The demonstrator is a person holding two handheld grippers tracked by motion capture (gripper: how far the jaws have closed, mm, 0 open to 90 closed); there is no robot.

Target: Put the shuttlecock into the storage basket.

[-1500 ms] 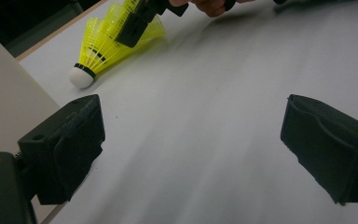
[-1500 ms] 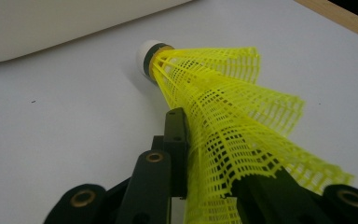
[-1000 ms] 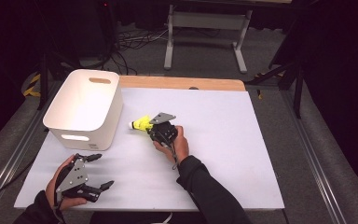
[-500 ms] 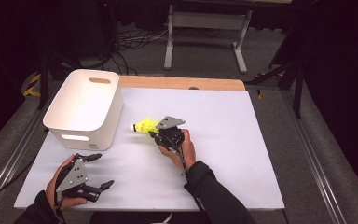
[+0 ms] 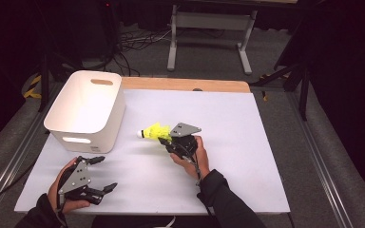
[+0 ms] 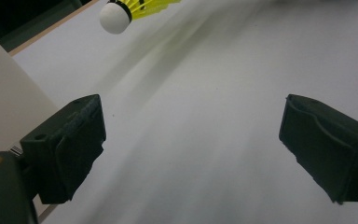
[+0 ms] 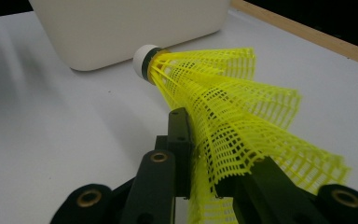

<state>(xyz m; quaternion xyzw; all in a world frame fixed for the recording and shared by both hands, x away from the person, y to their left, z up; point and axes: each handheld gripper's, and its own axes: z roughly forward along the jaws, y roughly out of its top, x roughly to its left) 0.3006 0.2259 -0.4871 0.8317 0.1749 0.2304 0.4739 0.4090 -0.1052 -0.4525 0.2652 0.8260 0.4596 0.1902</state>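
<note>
Right gripper point(image 5: 164, 138) fingers clamp shuttlecock point(image 5: 153, 131) skirt, above bench point(image 5: 247, 156), bin point(image 5: 85, 107) at 9 o'clock. Lift cork over rim before release. Left gripper point(image 5: 105, 173) fingers spread, empty.

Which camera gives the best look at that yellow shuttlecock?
The right gripper view: the shuttlecock sits close up, its mesh skirt pinched between the right gripper fingers. The high view shows it small beside the white bin; the left gripper view catches its white tip at the top edge.
</note>
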